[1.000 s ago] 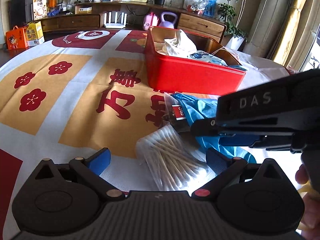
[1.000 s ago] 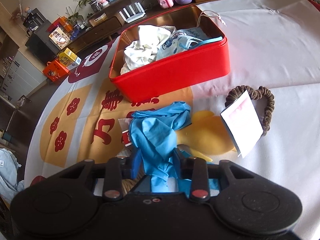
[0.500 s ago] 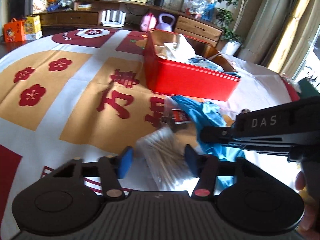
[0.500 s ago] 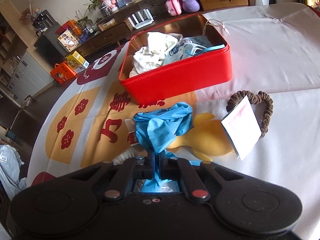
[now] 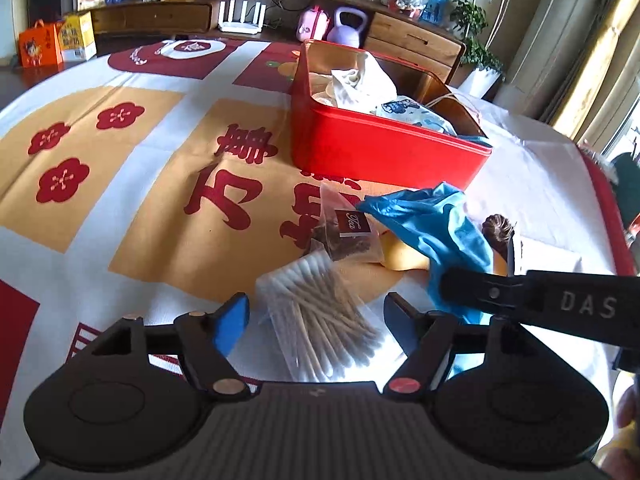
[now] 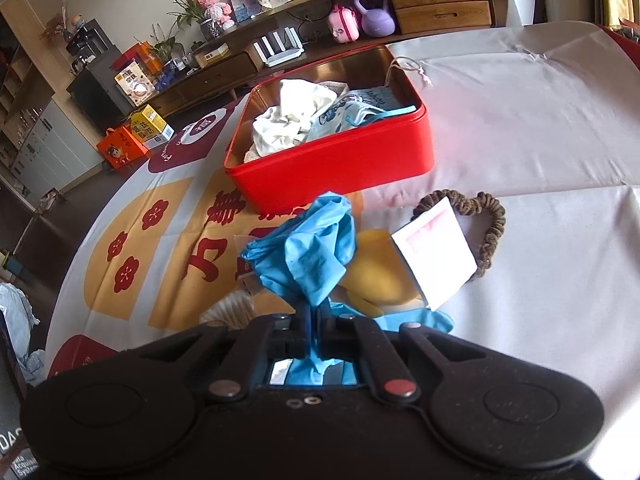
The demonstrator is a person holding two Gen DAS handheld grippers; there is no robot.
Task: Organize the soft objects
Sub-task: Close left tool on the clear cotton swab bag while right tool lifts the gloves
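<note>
Two tongs: right tongs (image 6: pixel 316 322) pinching blue glove (image 6: pixel 308 248), left tongs (image 5: pixel 316 320) spread around cotton swabs (image 5: pixel 324 320)

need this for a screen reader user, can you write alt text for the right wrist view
The right hand-held gripper is shut on a crumpled blue glove, lifting it above a patterned tablecloth. Behind it sits an open red tin holding white and blue cloths; to the right lie a yellow soft item, a white card and a brown scrunchie.

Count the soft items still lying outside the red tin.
3, maybe more hidden: crumpled blue glove clamped in the right gripper; flat yellow cloth beneath it; brown fabric scrunchie to its right, partly under a white card.
</note>
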